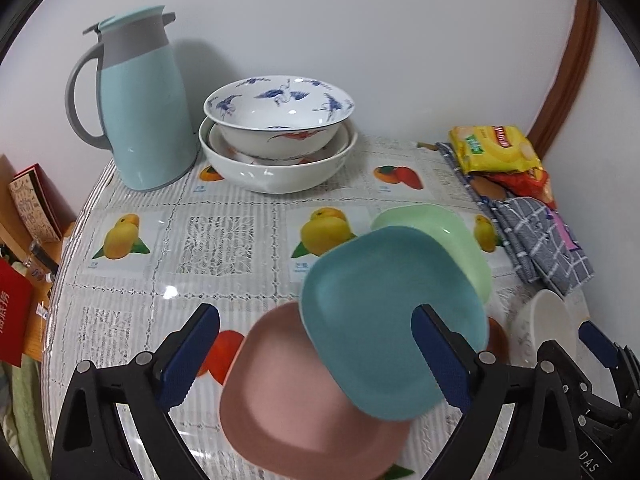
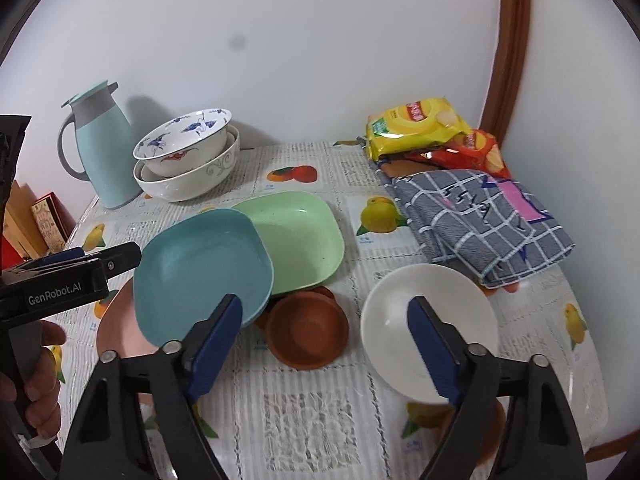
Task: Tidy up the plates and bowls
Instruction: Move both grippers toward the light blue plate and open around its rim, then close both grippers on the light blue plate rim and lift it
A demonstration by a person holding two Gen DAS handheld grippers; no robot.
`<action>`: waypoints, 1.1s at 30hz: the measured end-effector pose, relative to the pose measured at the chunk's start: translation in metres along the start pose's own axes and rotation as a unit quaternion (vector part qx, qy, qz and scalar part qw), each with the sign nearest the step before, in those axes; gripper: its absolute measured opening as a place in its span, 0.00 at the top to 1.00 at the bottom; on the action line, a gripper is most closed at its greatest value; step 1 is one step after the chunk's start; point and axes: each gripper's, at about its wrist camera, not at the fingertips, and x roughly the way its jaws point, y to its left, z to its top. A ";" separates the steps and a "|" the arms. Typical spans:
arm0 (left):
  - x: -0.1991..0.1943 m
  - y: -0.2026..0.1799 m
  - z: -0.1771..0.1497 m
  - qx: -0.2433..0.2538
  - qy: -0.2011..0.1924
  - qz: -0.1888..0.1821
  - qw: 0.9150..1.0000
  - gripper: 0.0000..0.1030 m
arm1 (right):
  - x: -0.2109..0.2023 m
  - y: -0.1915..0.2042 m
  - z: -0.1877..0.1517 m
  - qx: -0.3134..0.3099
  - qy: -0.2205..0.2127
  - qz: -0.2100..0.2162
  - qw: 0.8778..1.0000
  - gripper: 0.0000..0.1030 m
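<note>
On the counter (image 2: 304, 412), a teal plate (image 2: 200, 268) overlaps a green plate (image 2: 304, 240) and a pink plate (image 1: 280, 396); near right sits a white bowl (image 2: 404, 320). Left gripper (image 1: 316, 356) and right gripper (image 2: 324, 348) hover with jaws apart, holding nothing. Stacked bowls (image 1: 280, 132) stand far left.

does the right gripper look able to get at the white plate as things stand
Probably yes. The right gripper is open, its right finger already over the white plate, whose top is bare. The small brown dish lies beside it, apart.
</note>
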 end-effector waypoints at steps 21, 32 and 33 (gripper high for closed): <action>0.065 0.004 0.018 -0.005 0.024 -0.006 1.000 0.31 | 0.077 0.012 0.006 -0.004 0.055 0.034 0.998 0.43; 0.078 0.002 0.011 -0.006 0.043 -0.036 0.998 0.62 | 0.090 0.025 0.005 -0.015 0.069 0.030 0.997 0.67; 0.077 0.001 0.011 -0.008 0.041 -0.042 0.998 0.68 | 0.090 0.026 0.005 -0.014 0.069 0.032 0.997 0.71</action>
